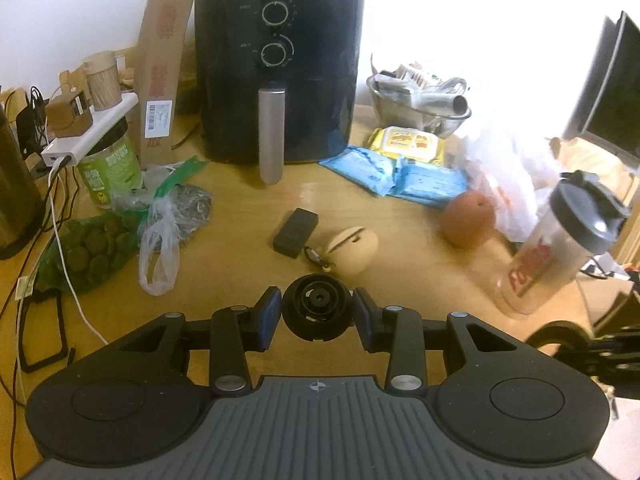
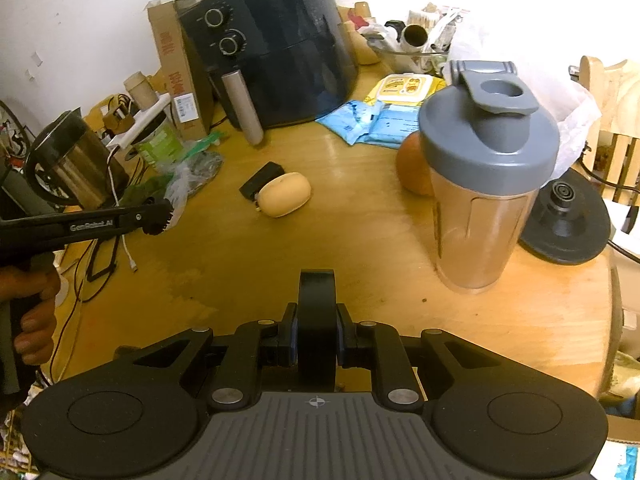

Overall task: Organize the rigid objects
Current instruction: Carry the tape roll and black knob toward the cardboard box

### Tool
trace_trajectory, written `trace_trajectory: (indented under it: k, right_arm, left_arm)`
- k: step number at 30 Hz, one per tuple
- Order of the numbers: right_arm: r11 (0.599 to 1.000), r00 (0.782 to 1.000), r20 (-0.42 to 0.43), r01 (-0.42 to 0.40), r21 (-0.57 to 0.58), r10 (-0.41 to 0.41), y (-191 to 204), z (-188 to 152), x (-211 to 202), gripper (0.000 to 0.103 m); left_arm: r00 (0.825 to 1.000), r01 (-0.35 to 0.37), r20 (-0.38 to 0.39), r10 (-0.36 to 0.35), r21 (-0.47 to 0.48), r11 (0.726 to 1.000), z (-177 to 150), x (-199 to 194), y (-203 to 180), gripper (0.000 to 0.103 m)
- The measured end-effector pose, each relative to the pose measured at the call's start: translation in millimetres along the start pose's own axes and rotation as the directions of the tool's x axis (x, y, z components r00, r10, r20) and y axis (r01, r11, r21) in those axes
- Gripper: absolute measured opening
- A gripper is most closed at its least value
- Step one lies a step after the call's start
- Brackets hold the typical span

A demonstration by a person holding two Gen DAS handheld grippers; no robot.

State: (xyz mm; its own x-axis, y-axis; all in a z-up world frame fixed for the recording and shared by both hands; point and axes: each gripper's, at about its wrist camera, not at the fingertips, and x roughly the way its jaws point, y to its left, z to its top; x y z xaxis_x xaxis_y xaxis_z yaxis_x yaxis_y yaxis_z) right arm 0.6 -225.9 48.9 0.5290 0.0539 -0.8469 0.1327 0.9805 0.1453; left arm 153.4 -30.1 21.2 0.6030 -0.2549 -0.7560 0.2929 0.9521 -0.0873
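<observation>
In front of the black air fryer (image 1: 280, 76), above the wooden table (image 1: 224, 248), the left gripper (image 1: 318, 312) is gripping a round black ribbed plastic part (image 1: 318, 310) between its pads. The right gripper (image 2: 316, 340) is clamping a flat black disc-shaped piece (image 2: 316, 320) edge-on. The beige egg-shaped case (image 1: 352, 248) is lying just ahead of the left gripper, toward the air fryer, long axis slanting across; the left hand looks nearer to it.
</observation>
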Motion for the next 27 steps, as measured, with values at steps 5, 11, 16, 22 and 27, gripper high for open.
trace_trajectory:
  k: [5,11,16,22,27]
  right_arm:
    - [1.0,1.0,-0.007,-0.012,-0.015,0.012,7,-4,2,0.02]
    - [1.0,1.0,-0.015,-0.027,-0.012,0.027,12,-4,1,0.02]
    - [0.999,0.999,-0.017,-0.043,-0.028,0.042,19,-7,-2,0.02]
    - [0.998,0.998,-0.022,-0.054,-0.027,0.054,22,-10,-4,0.02]
    - [0.997,0.998,-0.02,-0.066,-0.037,0.065,24,-16,-8,0.02]
  left_arm:
    - [1.0,0.027,0.004,-0.027,-0.016,1.0,-9,-19,-4,0.038]
    - [0.999,0.049,0.004,-0.049,-0.026,0.998,-20,-39,-8,0.038]
    - [0.998,0.055,-0.002,-0.055,-0.038,0.998,-31,-50,-9,0.038]
    - [0.997,0.065,-0.033,-0.066,-0.057,0.996,-51,-59,-13,0.038]
    - [0.995,0.076,-0.064,-0.079,-0.058,0.995,-69,-68,-18,0.038]
